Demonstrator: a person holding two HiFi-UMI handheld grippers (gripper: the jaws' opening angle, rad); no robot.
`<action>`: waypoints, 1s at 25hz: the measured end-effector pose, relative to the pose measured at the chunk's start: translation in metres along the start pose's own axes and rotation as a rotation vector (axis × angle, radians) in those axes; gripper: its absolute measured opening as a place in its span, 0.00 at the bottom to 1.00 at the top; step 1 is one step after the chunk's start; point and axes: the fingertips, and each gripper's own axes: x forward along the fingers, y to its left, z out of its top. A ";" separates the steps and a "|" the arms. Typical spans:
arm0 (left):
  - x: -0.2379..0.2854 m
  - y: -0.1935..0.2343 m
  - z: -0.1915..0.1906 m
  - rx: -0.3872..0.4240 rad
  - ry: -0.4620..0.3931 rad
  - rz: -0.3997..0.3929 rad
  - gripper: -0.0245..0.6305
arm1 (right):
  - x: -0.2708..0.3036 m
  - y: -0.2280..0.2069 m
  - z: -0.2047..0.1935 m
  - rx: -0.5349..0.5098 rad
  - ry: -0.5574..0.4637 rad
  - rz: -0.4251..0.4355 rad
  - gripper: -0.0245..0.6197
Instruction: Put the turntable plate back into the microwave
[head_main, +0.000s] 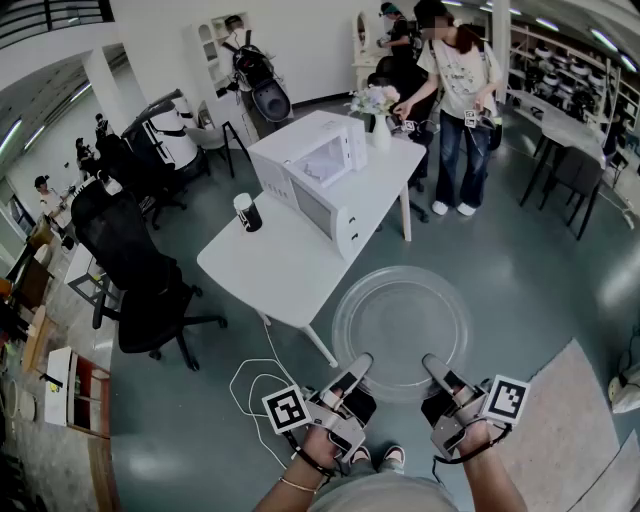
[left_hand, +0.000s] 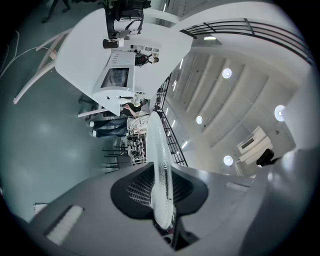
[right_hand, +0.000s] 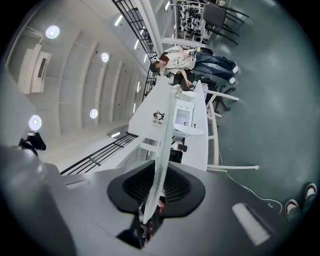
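Note:
A round clear glass turntable plate (head_main: 402, 325) hangs level in front of me, above the floor. My left gripper (head_main: 358, 368) is shut on its near left rim and my right gripper (head_main: 432, 366) is shut on its near right rim. In the left gripper view the plate (left_hand: 159, 165) shows edge-on between the jaws, and the same holds for the plate (right_hand: 161, 150) in the right gripper view. The white microwave (head_main: 312, 172) stands on the white table (head_main: 290, 265) ahead, with its door (head_main: 322, 212) swung open toward me.
A black-and-white cup (head_main: 247, 212) stands on the table left of the microwave, a flower vase (head_main: 379, 112) at its far end. A black office chair (head_main: 130, 270) stands to the left. A person (head_main: 458, 95) stands beyond the table. A white cable (head_main: 255, 385) lies on the floor.

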 end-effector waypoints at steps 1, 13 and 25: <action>0.001 0.001 0.002 0.002 -0.002 -0.004 0.09 | 0.002 0.000 0.002 -0.006 0.000 0.002 0.11; -0.005 0.006 0.021 -0.008 -0.029 -0.022 0.09 | 0.025 0.000 -0.004 -0.027 0.011 0.009 0.11; -0.003 0.015 0.060 -0.005 -0.002 -0.016 0.09 | 0.062 -0.005 -0.003 -0.045 -0.019 0.000 0.11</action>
